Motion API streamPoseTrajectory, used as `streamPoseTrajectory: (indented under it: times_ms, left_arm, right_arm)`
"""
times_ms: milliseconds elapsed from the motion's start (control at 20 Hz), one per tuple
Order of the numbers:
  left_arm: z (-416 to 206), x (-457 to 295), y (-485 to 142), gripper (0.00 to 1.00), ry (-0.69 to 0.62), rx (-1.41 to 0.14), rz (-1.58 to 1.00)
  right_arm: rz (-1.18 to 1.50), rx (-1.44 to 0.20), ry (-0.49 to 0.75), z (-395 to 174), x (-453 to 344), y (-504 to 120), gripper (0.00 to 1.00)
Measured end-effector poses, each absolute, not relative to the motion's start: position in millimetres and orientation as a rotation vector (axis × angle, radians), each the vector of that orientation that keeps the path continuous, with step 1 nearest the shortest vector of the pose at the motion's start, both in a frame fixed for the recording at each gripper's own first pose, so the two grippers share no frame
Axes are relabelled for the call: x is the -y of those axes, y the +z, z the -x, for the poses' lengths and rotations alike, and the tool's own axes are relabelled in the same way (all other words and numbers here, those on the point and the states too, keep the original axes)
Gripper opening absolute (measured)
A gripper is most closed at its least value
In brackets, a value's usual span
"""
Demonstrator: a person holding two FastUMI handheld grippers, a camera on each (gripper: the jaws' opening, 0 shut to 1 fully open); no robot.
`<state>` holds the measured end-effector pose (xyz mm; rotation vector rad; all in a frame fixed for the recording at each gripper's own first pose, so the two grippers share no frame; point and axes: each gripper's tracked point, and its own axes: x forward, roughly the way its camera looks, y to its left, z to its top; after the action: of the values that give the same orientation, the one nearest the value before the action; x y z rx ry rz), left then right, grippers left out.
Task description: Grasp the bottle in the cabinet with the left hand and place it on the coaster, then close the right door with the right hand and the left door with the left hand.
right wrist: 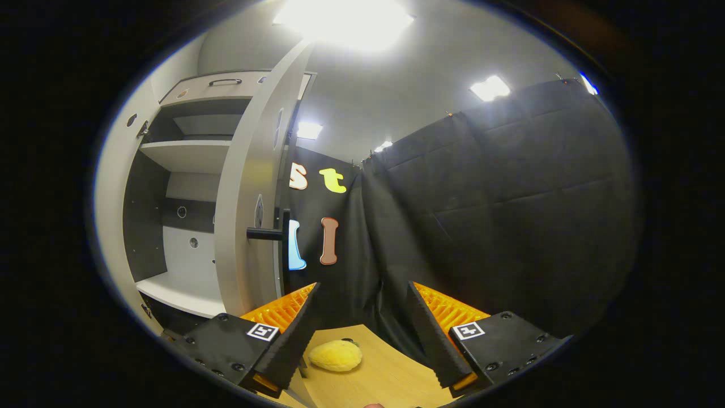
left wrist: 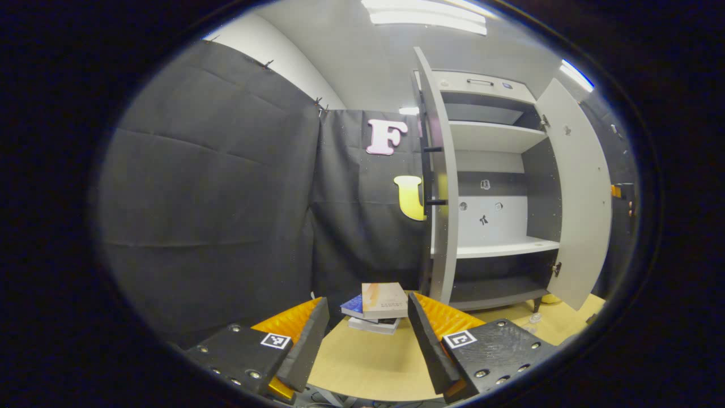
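The grey cabinet [left wrist: 493,248] stands at the right of the left gripper view with both doors swung out: the left door [left wrist: 442,170] edge-on with its dark handle, the right door [left wrist: 580,192] wide open. The shelves I can see are bare. A small clear thing [left wrist: 534,318] stands on the table by the cabinet's foot, too small to tell what it is. My left gripper [left wrist: 368,298] is open over the table, short of the cabinet. In the right gripper view the right door [right wrist: 249,187] with its handle [right wrist: 266,233] rises just beyond my open right gripper [right wrist: 362,285].
A stack of books [left wrist: 378,309] lies on the wooden table [left wrist: 368,362] just past the left fingers. A yellow lemon-like thing [right wrist: 335,355] rests on the table between the right fingers. Black cloth walls close in the booth on both sides.
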<state>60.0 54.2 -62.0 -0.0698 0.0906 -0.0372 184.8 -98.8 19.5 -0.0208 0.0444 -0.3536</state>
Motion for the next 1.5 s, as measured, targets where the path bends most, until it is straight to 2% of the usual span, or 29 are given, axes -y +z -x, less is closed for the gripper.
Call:
streamPoseTrajectory:
  times_ms: [100,150,250,300,400,600,650,700,750,850,900,950,1000,1100,1150,1200,1250,1500]
  left_arm:
    - [-64,-55,-61,0.88,-0.044,-0.088,0.076]
    - [-65,-55,-63,0.88,-0.049,-0.089,0.075]
    - [-65,-53,-65,0.87,-0.062,-0.092,0.076]
    - [-67,-52,-66,0.87,-0.068,-0.093,0.079]
    - [-70,-54,-68,0.87,-0.071,-0.090,0.075]
    - [-71,-57,-74,0.87,-0.072,-0.097,0.076]
    - [-71,-59,-76,0.87,-0.070,-0.099,0.081]
    - [-70,-61,-79,0.87,-0.066,-0.102,0.083]
    - [-70,-69,-80,0.87,-0.061,-0.105,0.083]
    - [-68,-77,-80,0.87,-0.053,-0.107,0.078]
    - [-68,-80,-79,0.88,-0.050,-0.106,0.076]
    - [-67,-81,-77,0.87,-0.047,-0.106,0.075]
    - [-69,-82,-75,0.87,-0.044,-0.105,0.076]
    - [-75,-83,-71,0.87,-0.043,-0.108,0.086]
    - [-79,-84,-71,0.82,-0.044,-0.114,0.095]
    - [-84,-83,-67,0.82,-0.045,-0.118,0.101]
    - [-90,-84,-60,0.87,-0.047,-0.109,0.106]
    - [-130,-80,-17,0.88,-0.073,-0.061,0.123]
  right_arm:
    - [0.021,-0.046,-0.332,-185,83,21,0.92]
    - [0.021,-0.044,-0.317,-184,75,21,0.95]
    - [0.017,-0.038,-0.275,-186,54,22,0.95]
    - [0.017,-0.034,-0.256,-186,42,23,0.92]
    - [0.016,-0.023,-0.219,-191,20,24,0.95]
    - [-0.013,-0.020,-0.153,-202,-18,20,0.95]
    - [-0.024,-0.021,-0.140,-206,-26,19,0.92]
    - [-0.034,-0.023,-0.127,-212,-35,18,0.96]
    - [-0.039,-0.025,-0.112,-219,-45,16,0.92]
    - [-0.036,-0.029,-0.086,-229,-63,15,0.96]
    - [-0.030,-0.031,-0.076,-232,-71,15,0.92]
    - [-0.020,-0.032,-0.069,-236,-78,15,0.92]
    - [-0.004,-0.029,-0.068,-238,-82,15,0.96]
    - [0.030,-0.023,-0.079,-238,-81,16,0.92]
    - [0.034,-0.018,-0.072,-237,-82,17,0.95]
    - [0.023,-0.017,-0.056,-234,-84,17,0.96]
    - [0.010,-0.018,-0.039,-229,-86,16,0.92]
    - [0.007,-0.040,-0.016,-199,-76,2,0.96]
